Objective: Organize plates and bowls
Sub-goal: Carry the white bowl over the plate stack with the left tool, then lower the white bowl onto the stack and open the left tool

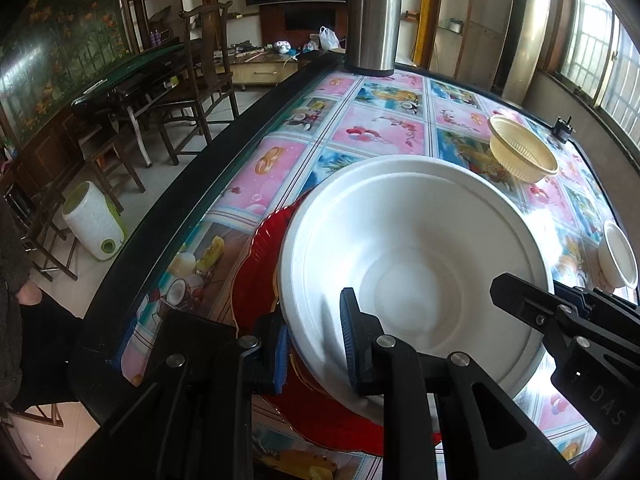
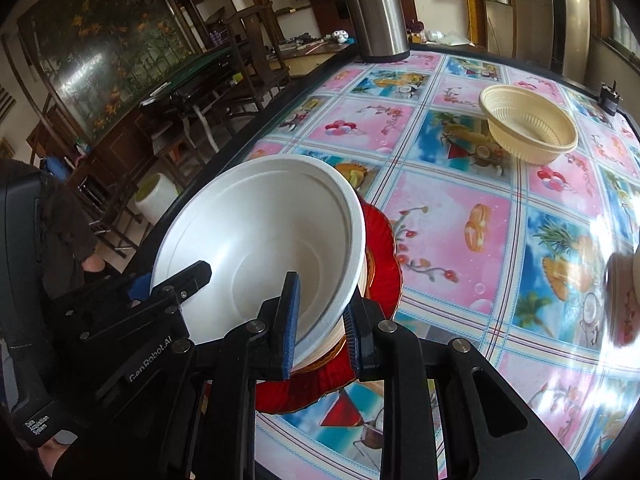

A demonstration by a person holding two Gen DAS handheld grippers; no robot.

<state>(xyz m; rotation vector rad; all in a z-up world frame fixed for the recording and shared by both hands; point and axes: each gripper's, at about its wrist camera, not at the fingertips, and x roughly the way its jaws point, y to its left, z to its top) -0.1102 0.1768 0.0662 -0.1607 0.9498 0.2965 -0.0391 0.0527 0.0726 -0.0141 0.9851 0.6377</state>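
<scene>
A large white bowl (image 1: pixel 416 264) sits tilted over a red scalloped plate (image 1: pixel 256 280) near the table's left edge. My left gripper (image 1: pixel 314 344) straddles the bowl's near rim, one pad inside and one outside, with a gap to the rim. My right gripper (image 2: pixel 320 320) straddles the opposite rim of the white bowl (image 2: pixel 260 248) the same way, above the red plate (image 2: pixel 380 264). A cream ribbed bowl (image 1: pixel 520 152) stands further back; it also shows in the right wrist view (image 2: pixel 528 128). A small white bowl (image 1: pixel 618 256) stands at the right.
A steel thermos jug (image 1: pixel 372 20) stands at the table's far edge. A small black object (image 1: pixel 562 130) lies at the far right edge. The table (image 1: pixel 376 128) has a glossy patterned cover. Chairs and a white bin (image 1: pixel 94 224) stand on the floor to the left.
</scene>
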